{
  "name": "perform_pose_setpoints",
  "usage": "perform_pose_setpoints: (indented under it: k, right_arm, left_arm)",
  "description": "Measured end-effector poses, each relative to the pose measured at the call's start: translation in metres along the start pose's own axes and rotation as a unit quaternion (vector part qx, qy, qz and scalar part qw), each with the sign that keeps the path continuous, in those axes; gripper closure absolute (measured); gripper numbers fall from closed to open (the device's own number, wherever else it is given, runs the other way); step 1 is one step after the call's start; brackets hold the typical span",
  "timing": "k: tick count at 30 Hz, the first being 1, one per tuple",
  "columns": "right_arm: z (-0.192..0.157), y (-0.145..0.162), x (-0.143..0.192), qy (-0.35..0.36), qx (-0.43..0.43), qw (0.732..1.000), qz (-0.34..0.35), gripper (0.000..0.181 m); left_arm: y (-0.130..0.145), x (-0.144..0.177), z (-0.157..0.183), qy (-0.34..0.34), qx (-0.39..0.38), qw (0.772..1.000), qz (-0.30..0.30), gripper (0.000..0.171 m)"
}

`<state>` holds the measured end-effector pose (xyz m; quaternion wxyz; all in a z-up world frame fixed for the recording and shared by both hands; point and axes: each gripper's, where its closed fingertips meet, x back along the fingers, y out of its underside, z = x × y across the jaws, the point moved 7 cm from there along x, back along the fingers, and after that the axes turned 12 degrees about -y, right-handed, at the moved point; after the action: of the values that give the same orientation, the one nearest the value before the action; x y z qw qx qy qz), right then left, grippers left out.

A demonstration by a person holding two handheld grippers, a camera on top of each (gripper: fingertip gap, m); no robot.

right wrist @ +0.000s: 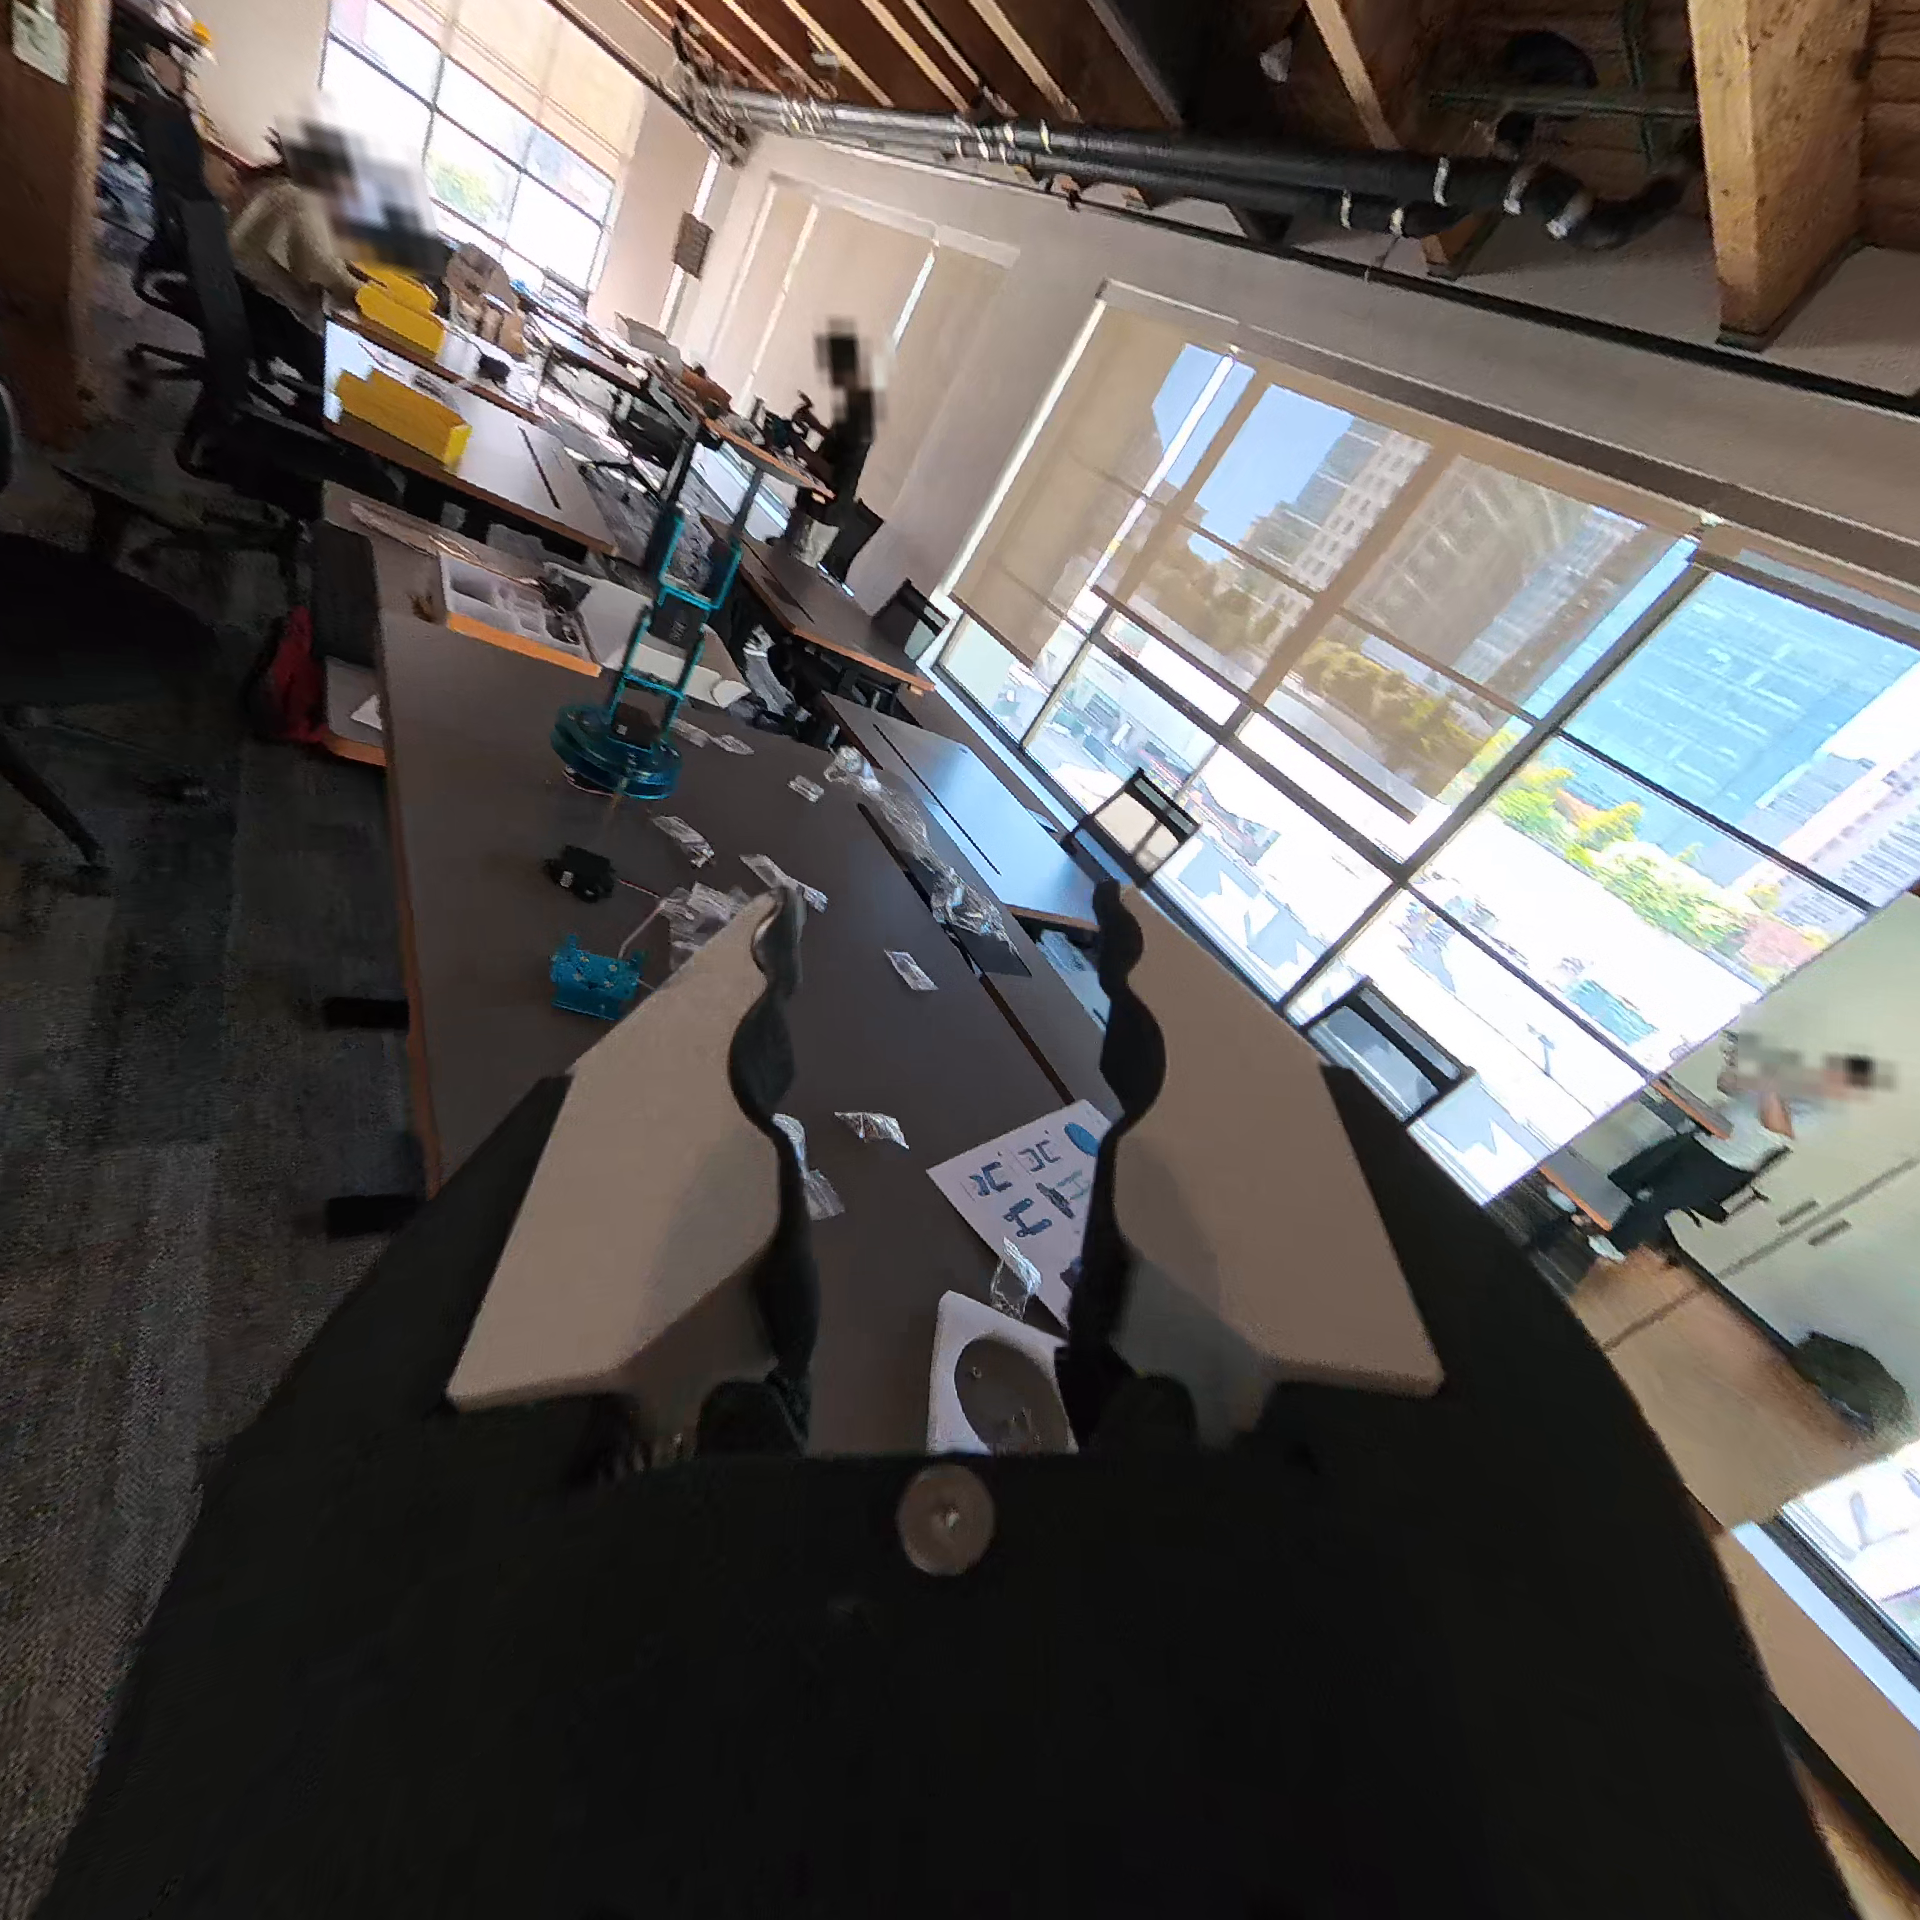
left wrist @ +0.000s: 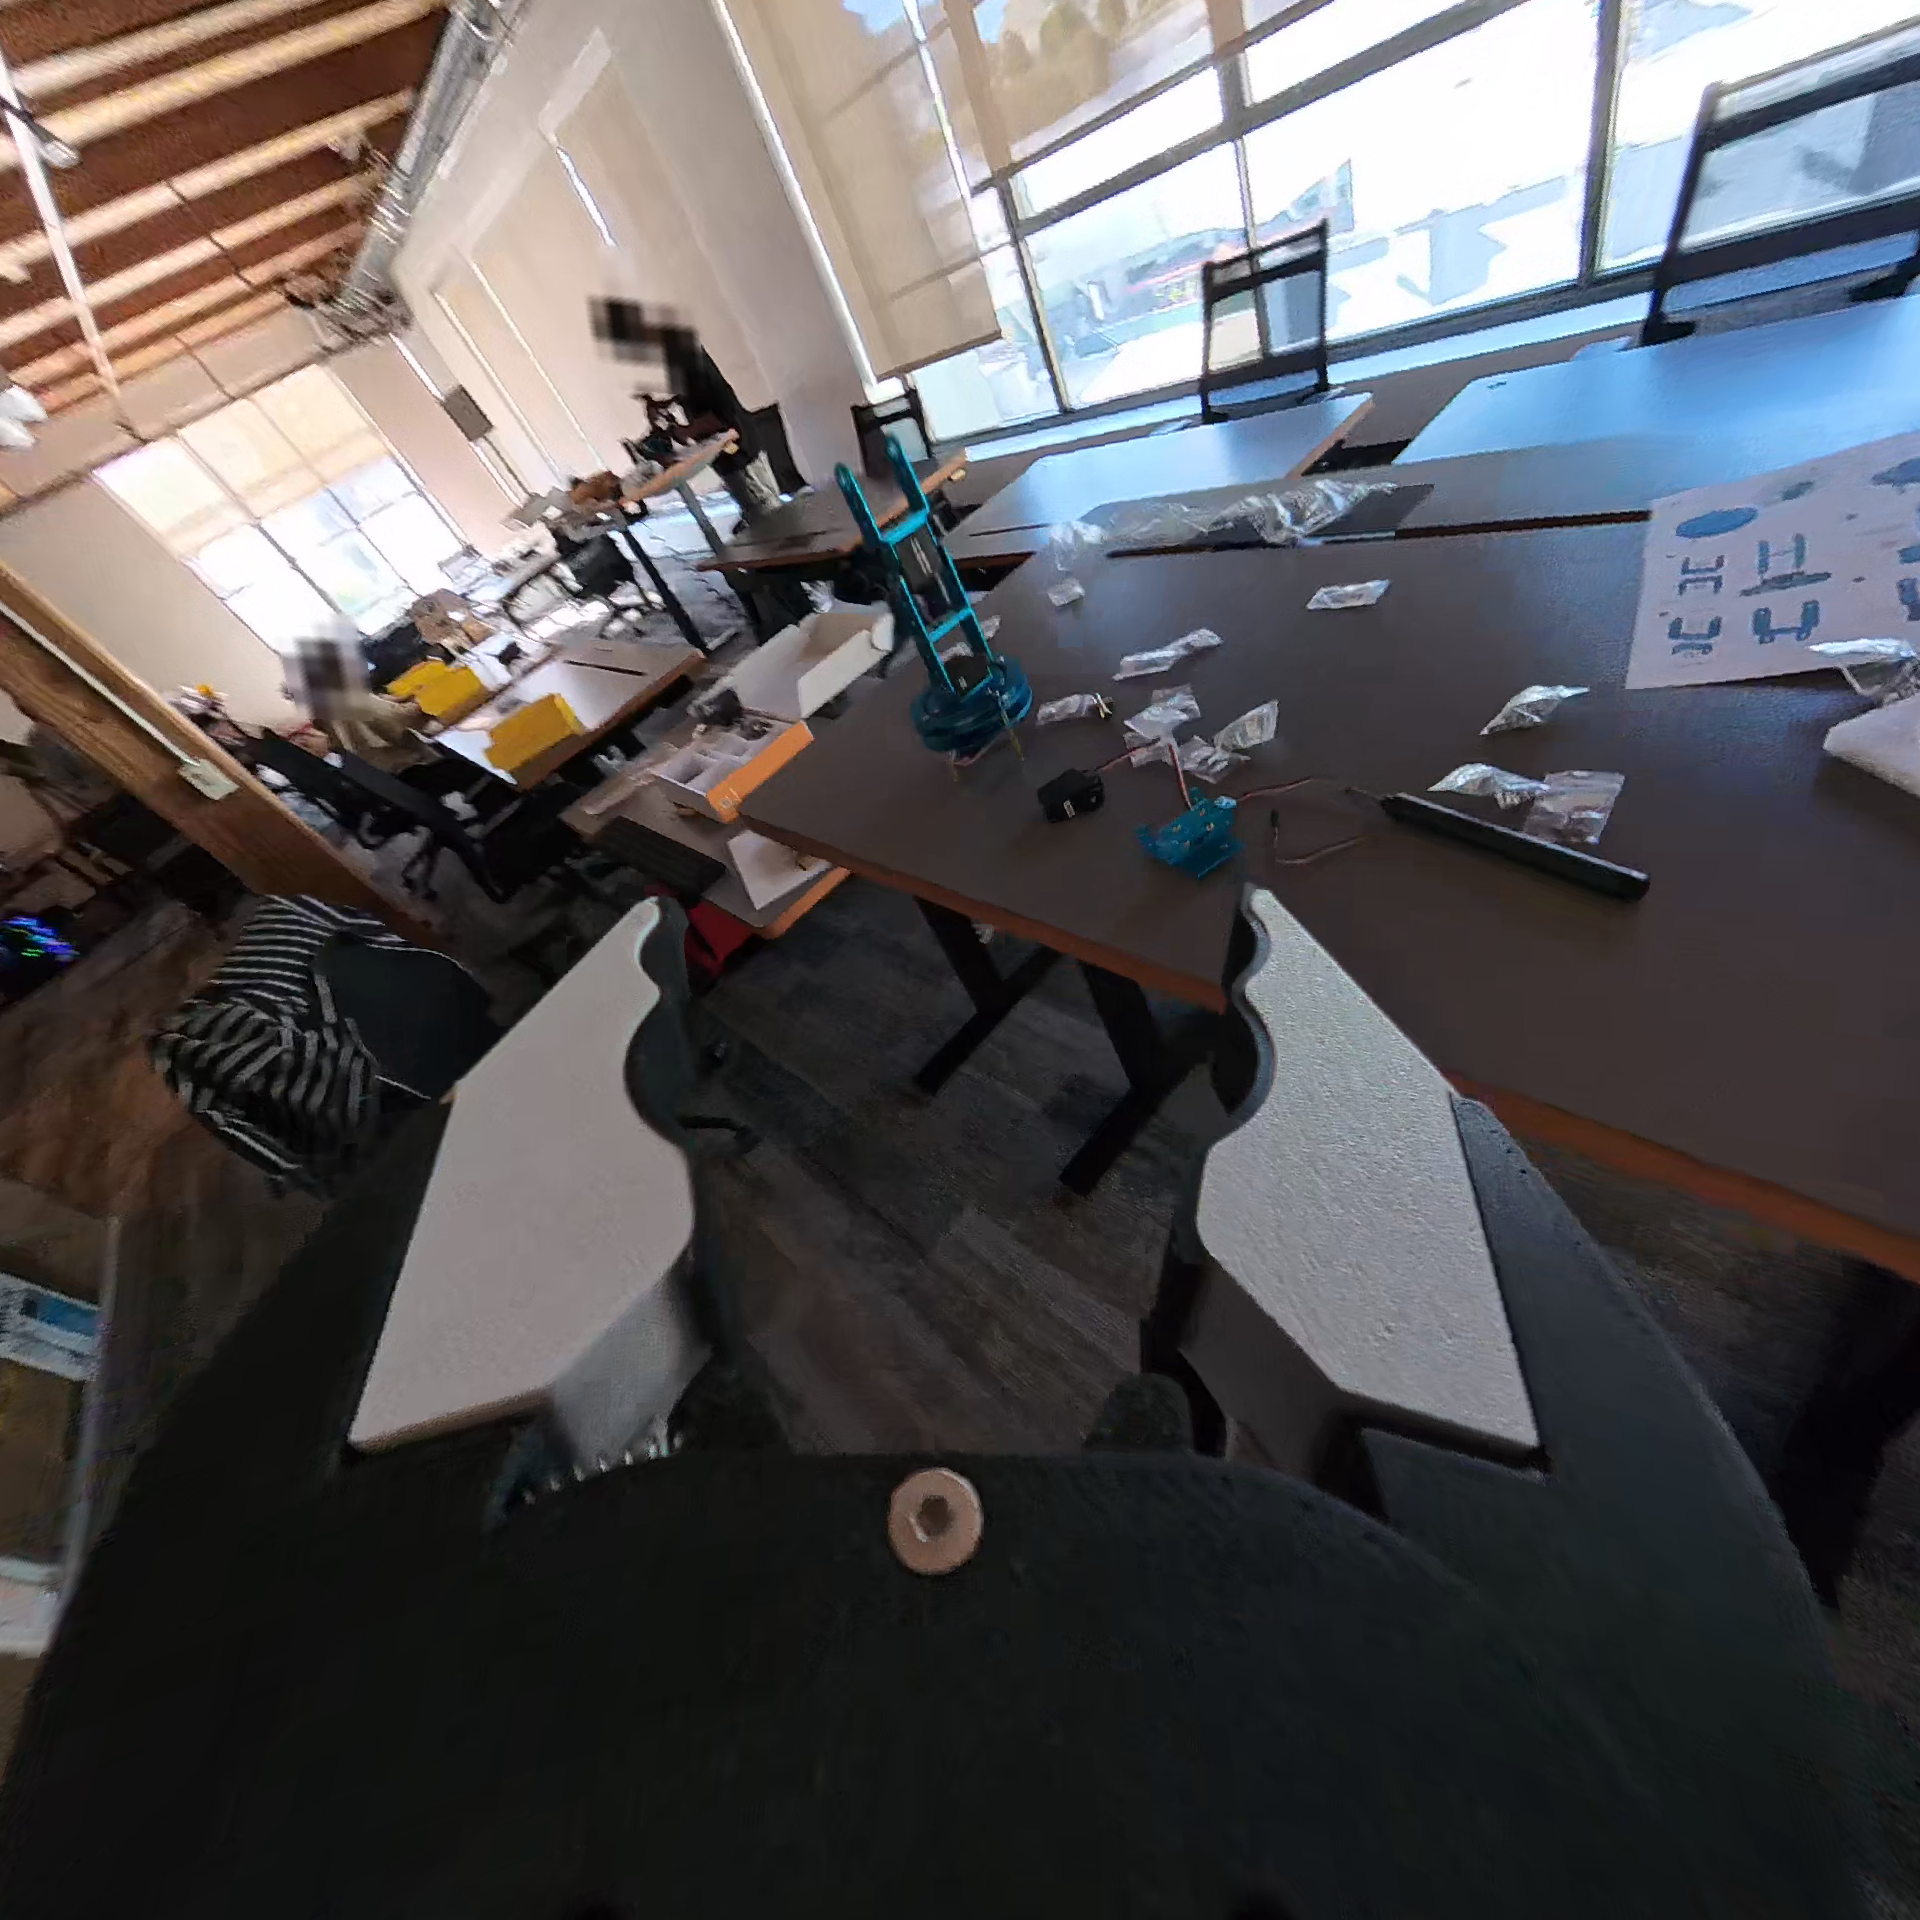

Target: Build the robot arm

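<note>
Two hand-held grippers, left (left wrist: 951, 925) and right (right wrist: 940, 909), both agape, empty, held off the table (left wrist: 1455, 997); blue bracket (left wrist: 1193, 831) nearest left.

Left wrist view sits off the near corner of the dark table (left wrist: 1455, 987), low, rolled so the tabletop slopes from the right edge down to frame centre; it faces across the table toward the windows at upper right. Table contents lie well ahead, none close. Right wrist view hangs above one end of the same table (right wrist: 499, 831), rolled hard, looking down its length toward the upper left, windows on the right. Both views share the blue tower assembly (left wrist: 940, 634) (right wrist: 649, 675), the small blue bracket (left wrist: 1195, 831) (right wrist: 592, 971) and the printed sheet (left wrist: 1766, 582) (right wrist: 1029, 1174).
</note>
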<state>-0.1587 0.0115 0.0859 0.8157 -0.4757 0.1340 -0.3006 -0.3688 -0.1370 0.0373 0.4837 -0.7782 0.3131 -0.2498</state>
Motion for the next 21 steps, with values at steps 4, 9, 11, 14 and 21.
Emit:
perform_pose_setpoints:
  k: [4,9,11,14,21]
  right_arm:
    - [-0.012,0.002,-0.023,0.040,-0.016,0.999,-0.030,0.125]
    - [-0.026,0.016,-0.058,0.080,-0.035,0.993,-0.078,0.125]
    - [-0.032,0.029,-0.066,0.088,-0.049,0.990,-0.095,0.125]
    - [-0.037,0.063,-0.062,0.083,-0.081,0.986,-0.122,0.125]
    - [-0.045,0.178,0.034,0.114,-0.133,0.974,-0.144,0.125]
  left_arm:
    - [0.057,-0.045,-0.050,0.036,0.028,0.999,-0.026,0.062]
    - [0.116,-0.081,-0.115,0.044,0.031,0.999,-0.004,0.063]
    - [0.139,-0.087,-0.132,0.077,0.049,0.996,0.015,0.064]
    - [0.182,-0.087,-0.151,0.155,0.106,0.982,0.022,0.066]
    - [0.285,-0.081,-0.171,0.287,0.214,0.933,-0.029,0.091]
